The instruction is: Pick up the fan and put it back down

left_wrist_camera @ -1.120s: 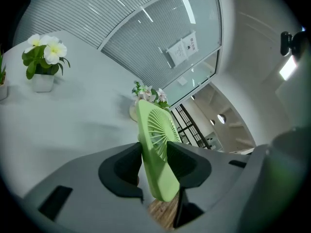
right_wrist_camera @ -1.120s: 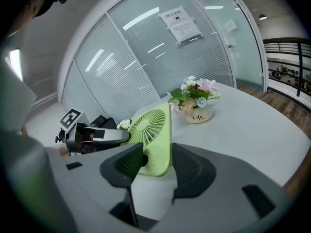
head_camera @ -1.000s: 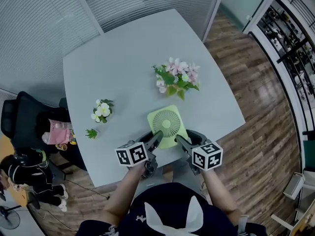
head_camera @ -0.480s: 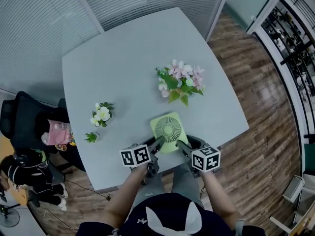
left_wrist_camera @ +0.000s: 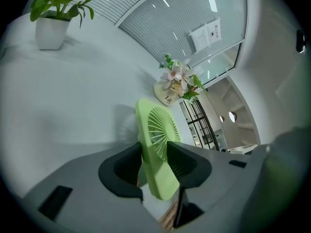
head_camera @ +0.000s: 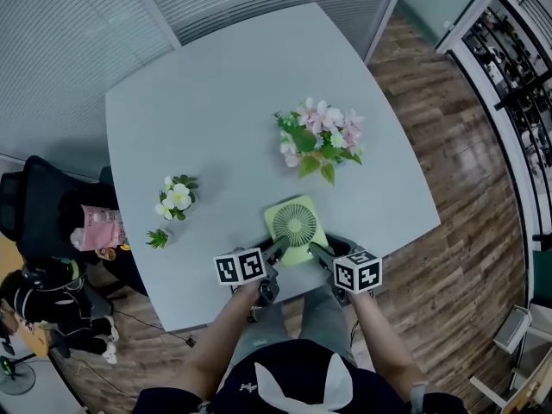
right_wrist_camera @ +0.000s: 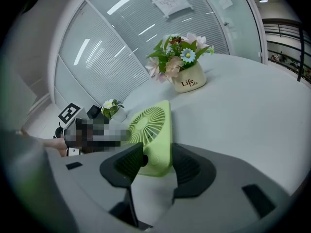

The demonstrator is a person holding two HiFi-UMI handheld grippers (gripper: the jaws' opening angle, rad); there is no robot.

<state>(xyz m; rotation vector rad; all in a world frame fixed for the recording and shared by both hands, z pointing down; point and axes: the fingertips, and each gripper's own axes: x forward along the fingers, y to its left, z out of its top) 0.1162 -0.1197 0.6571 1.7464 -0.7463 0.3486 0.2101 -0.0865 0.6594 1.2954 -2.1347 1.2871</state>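
Head view: the pale green fan point(head_camera: 295, 225) sits tilted at the near edge of the worktop point(head_camera: 216, 102), gripped from both sides. The left gripper point(head_camera: 279, 247) has its fingers point(left_wrist_camera: 187, 161) clamped on the fan's lower left edge, and the right gripper point(head_camera: 316, 248) has its fingers point(right_wrist_camera: 192, 169) clamped on the lower right. I cannot tell whether the fan's base touches the worktop. Just beyond stands a pot of pink flowers point(head_camera: 323, 138), and well to the left a small white-flowered plant point(head_camera: 177, 197).

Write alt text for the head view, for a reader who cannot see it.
Seen from above, a person's left gripper and right gripper clamp the near corners of a square green fan at the near edge of a pale grey table. Beyond it stands a pot of pink flowers; to the left, a small white-flowered plant.
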